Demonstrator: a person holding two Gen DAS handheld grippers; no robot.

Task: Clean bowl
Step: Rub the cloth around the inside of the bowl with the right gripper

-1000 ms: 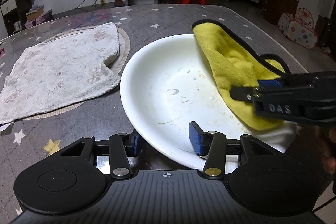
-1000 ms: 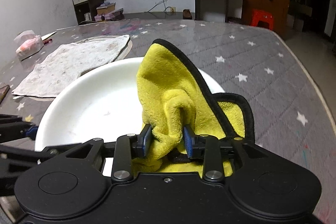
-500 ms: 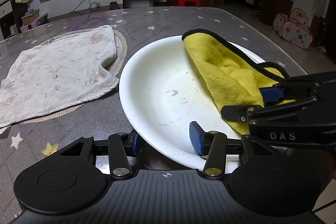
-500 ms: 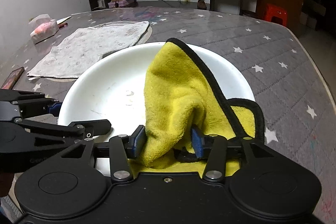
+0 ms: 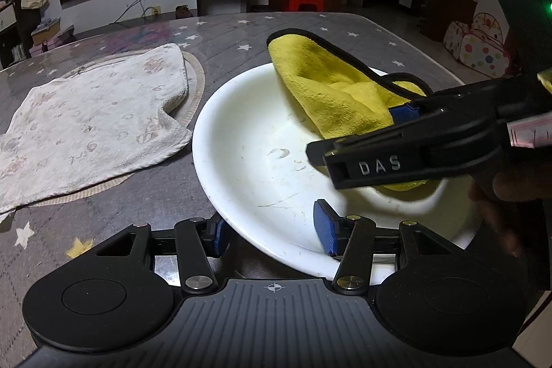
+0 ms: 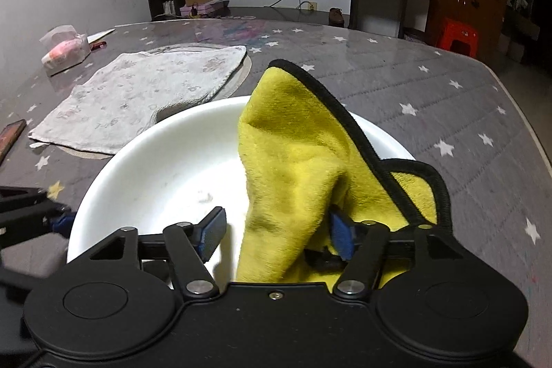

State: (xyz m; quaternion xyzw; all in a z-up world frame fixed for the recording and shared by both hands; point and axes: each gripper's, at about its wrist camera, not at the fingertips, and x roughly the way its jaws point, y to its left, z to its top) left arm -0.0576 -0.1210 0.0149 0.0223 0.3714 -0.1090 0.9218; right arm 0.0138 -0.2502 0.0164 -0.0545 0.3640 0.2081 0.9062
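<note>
The right gripper [image 6: 276,231] has just been opening its jaws: the left pad stands clear of the yellow cloth [image 6: 296,161], while the right pad is half buried in the folds, so the cloth sits between them but is no longer pinched. The cloth stands up in a soft peak straight ahead of this gripper, its long axis running away from the fingers toward the far rim of the white bowl [image 6: 165,168], with its black-edged corner draped over the right-hand rim.

The left gripper [image 5: 272,233] straddles the near rim of the bowl, one pad outside and one inside, the jaws partly open; whether the pads actually press the wall cannot be told, since a gap seems to show beside the rim. Its jaws have also been opening slightly.

The bowl rests near the front right corner of the table [image 5: 172,181], just beside a pale towel [image 5: 93,123] spread toward the left edge. Faint marks show on the bowl's floor to the left of the cloth. The right gripper is plainly the nearer one to the cloth, so any fresh hold would likely fall to it.
</note>
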